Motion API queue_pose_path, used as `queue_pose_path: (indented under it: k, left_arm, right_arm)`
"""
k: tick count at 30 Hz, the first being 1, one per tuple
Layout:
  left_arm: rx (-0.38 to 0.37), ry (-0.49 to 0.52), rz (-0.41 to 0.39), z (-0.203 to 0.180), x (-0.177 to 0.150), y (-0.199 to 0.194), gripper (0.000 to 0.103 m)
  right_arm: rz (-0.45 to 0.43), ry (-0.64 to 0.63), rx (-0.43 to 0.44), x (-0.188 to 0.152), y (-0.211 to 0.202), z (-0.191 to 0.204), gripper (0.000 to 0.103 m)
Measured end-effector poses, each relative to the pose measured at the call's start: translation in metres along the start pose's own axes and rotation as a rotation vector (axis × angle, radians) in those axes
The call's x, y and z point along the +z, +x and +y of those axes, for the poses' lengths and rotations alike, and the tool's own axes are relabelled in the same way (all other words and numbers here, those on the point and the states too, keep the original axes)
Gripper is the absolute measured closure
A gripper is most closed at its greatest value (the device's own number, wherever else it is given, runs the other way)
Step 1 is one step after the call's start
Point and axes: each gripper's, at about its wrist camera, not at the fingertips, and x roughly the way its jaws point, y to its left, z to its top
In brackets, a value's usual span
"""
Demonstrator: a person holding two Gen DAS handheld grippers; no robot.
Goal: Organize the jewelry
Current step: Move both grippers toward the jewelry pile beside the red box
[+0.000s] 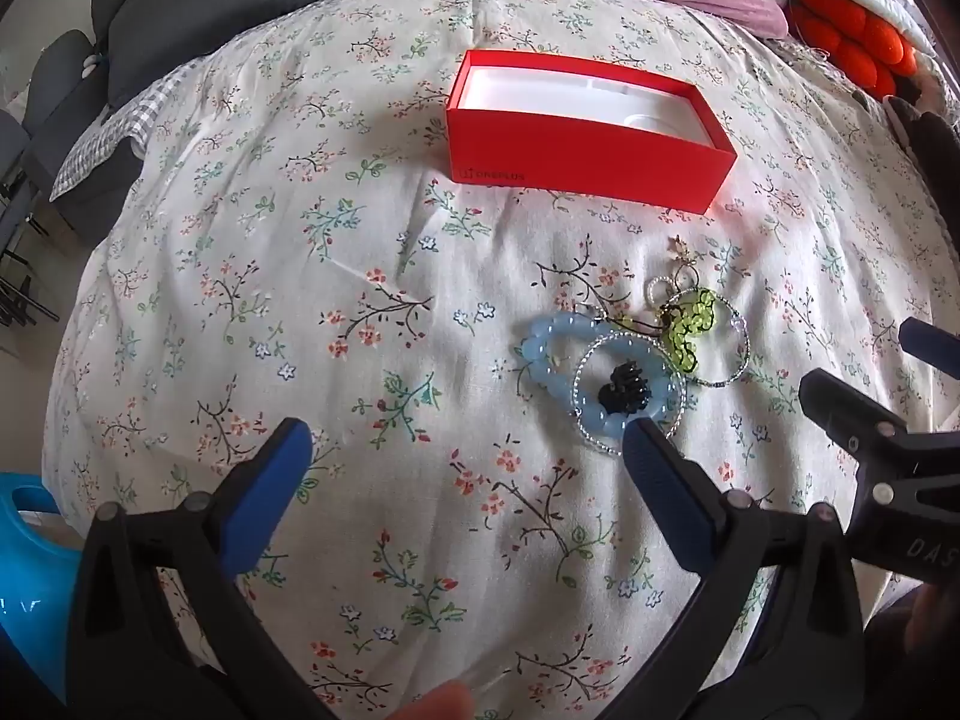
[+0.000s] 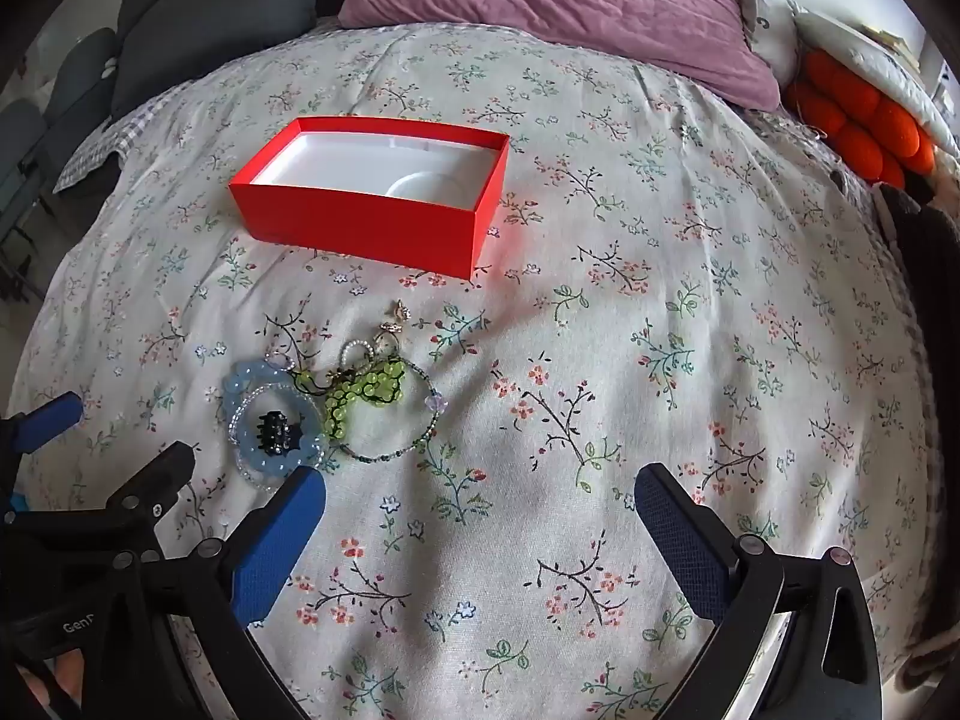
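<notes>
An open red box (image 1: 588,162) (image 2: 360,222) with a white lining lies on a floral bedspread. In front of it is a small heap of jewelry: a pale blue bead bracelet (image 1: 543,345) (image 2: 240,387) around a small black hair clip (image 1: 624,393) (image 2: 276,435), a green bead bracelet (image 1: 690,324) (image 2: 360,393), thin clear bead strands and small gold earrings (image 1: 681,252) (image 2: 399,312). My left gripper (image 1: 465,438) is open and empty, its right fingertip just before the blue bracelet. My right gripper (image 2: 480,486) is open and empty, the heap off its left finger.
The floral bedspread (image 1: 336,312) (image 2: 690,330) covers the bed. A purple pillow (image 2: 570,0) lies at the head, an orange knitted cushion (image 2: 864,114) at far right, grey cushions (image 1: 198,12) at far left. A bright blue plastic thing (image 1: 30,576) shows at the lower left.
</notes>
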Motion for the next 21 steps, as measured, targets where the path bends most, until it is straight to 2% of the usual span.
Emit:
queue_pose_path:
  k: [9,17,21]
  left_arm:
    - [-0.028,-0.013,0.008,0.006,0.003,-0.001,0.000]
    - [-0.180,-0.083,0.044,0.028,0.021,0.008,0.000]
    - [-0.257,-0.084,0.076,0.033,0.031,0.018,0.008]
  right_arm:
    - [0.002,-0.005,-0.002,0.002,0.000,0.000,0.000]
    - [0.003,0.011,0.022,0.017,0.000,-0.013,0.000]
    - [0.042,0.036,0.081,0.026,0.007,-0.022,0.000]
